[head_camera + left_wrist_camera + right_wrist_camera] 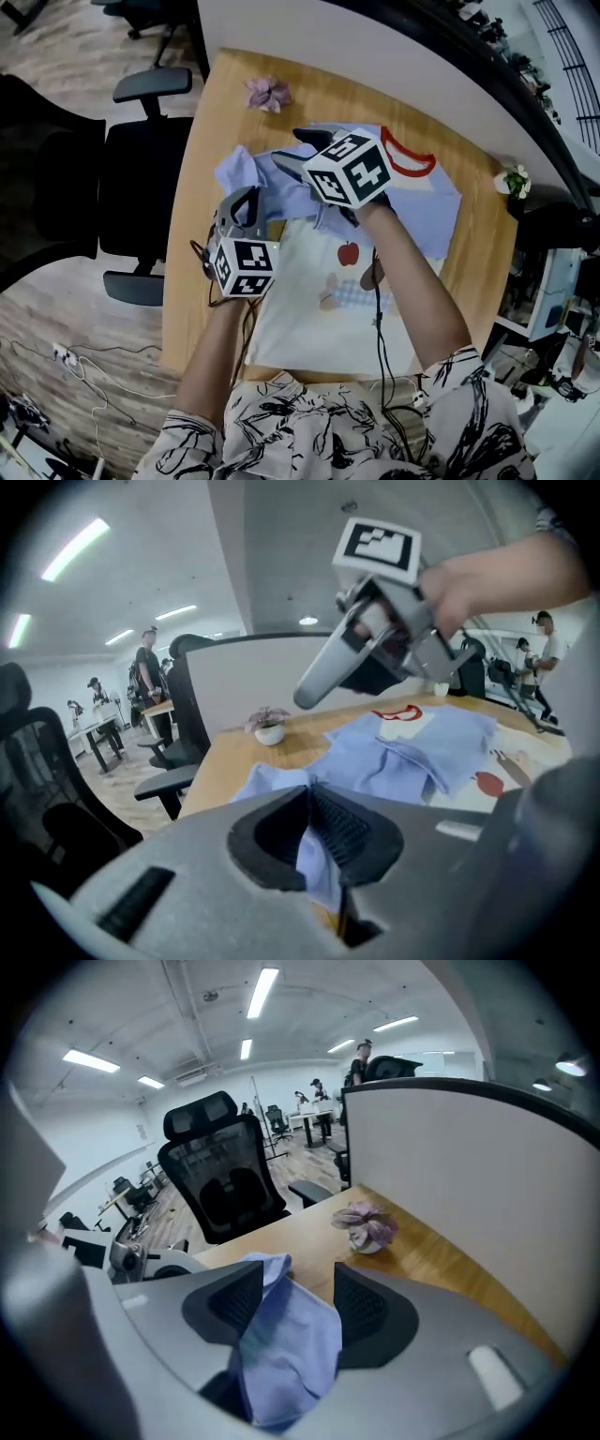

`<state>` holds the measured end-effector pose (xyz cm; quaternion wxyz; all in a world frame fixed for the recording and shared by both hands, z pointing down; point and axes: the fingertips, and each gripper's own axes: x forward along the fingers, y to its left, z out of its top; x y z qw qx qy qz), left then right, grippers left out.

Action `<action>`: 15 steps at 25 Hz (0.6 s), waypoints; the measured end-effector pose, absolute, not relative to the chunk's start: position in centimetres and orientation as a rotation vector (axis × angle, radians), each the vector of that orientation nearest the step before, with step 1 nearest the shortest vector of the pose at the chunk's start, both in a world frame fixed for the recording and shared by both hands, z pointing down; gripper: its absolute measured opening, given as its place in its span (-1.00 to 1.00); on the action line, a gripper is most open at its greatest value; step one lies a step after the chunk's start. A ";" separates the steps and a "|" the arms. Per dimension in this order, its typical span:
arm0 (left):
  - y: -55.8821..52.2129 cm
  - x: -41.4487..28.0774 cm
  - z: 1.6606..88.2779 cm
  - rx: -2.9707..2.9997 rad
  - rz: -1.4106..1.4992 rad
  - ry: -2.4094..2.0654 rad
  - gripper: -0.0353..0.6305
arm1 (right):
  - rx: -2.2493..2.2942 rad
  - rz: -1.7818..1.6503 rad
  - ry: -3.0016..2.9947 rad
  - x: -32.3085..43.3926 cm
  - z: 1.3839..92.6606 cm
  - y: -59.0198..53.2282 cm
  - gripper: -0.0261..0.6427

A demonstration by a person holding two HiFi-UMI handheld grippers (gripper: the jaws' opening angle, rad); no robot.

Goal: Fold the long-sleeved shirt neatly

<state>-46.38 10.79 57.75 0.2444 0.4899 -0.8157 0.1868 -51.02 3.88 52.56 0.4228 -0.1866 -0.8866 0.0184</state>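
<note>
The long-sleeved shirt (319, 291) lies on the wooden table (192, 309), its white front printed with an apple, its sleeves pale blue, its collar (409, 156) red. My left gripper (242, 208) is at the shirt's left side, shut on a fold of the blue sleeve (314, 855), which sticks out between its closed jaws (314, 803). My right gripper (292, 150) hovers over the upper left of the shirt. It (298, 1283) is shut on a thick bunch of blue fabric (286, 1344) that fills the gap between its pads.
A small potted plant (268, 93) stands at the table's far edge, against a white partition (450, 1157). Black office chairs (122, 187) stand to the left of the table. Another small plant (515, 180) sits at the far right corner.
</note>
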 end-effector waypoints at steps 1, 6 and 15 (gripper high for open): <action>11.8 -46.0 57.3 1.344 0.477 -2.250 -0.83 | -0.528 0.026 -2.199 -51.5 52.9 4.8 -0.17; 17.5 -46.6 56.7 1.262 0.262 -2.323 -0.83 | -0.839 -0.285 -2.071 -51.6 55.2 8.7 -0.20; 21.4 -47.9 57.6 1.106 0.035 -2.355 -0.82 | -1.181 -1.245 -1.690 -53.2 60.3 15.9 -0.19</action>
